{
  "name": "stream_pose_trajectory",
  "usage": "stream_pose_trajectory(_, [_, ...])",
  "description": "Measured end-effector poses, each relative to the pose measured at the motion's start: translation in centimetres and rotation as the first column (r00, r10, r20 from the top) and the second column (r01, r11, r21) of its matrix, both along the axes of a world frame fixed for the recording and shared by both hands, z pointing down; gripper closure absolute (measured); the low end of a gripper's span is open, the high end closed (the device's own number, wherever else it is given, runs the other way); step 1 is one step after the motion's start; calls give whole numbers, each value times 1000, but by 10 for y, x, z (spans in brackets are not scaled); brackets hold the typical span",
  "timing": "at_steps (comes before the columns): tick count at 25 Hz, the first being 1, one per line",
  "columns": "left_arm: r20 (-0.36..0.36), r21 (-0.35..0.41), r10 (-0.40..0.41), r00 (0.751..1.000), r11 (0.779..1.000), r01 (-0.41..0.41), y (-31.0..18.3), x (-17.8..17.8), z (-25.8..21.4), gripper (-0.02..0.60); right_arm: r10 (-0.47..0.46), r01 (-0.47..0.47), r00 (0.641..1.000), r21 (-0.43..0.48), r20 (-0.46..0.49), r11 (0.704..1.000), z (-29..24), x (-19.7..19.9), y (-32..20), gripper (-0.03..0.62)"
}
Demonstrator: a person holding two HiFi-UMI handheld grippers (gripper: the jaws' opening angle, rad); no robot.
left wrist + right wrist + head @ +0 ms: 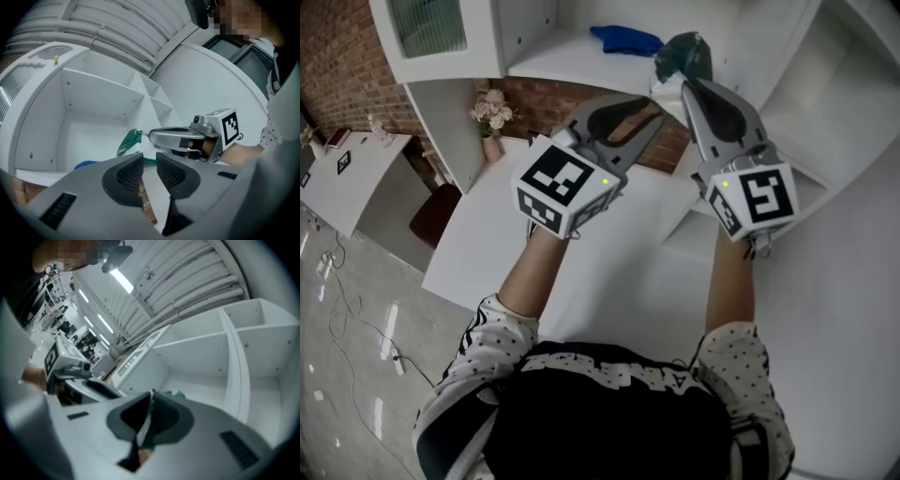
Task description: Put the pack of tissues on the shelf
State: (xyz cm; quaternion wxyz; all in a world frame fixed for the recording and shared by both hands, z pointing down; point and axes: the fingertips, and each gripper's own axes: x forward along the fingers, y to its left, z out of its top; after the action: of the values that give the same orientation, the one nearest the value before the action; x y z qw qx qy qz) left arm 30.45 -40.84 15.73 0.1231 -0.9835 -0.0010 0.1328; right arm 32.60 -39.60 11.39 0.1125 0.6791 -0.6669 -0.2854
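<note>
The right gripper (687, 86) is clamped on the green tissue pack (683, 54), pinching a thin edge of it between its jaws. The pack is held up at the front of the white shelf (553, 58), near a blue cloth (624, 39) lying there. The left gripper (654, 109) is raised beside it, its jaws slightly apart with nothing between them.
</note>
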Motion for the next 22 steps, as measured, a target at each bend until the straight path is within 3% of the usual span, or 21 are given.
stream_pose_trajectory(5, [17, 30, -18, 1000, 999, 18, -3, 12, -2, 465, 16, -16, 1000, -8, 19, 1000, 2, 12, -4, 555])
stream_pose_trajectory(16, [37, 24, -17, 999, 1000, 16, -14, 36, 10, 465, 40, -41, 994, 11, 98, 999, 12, 36, -14, 554])
stream_pose_trajectory(22, [52, 16, 3, 999, 1000, -4, -14, 47, 12, 466, 60, -64, 990, 27, 126, 998, 10, 46, -9, 491])
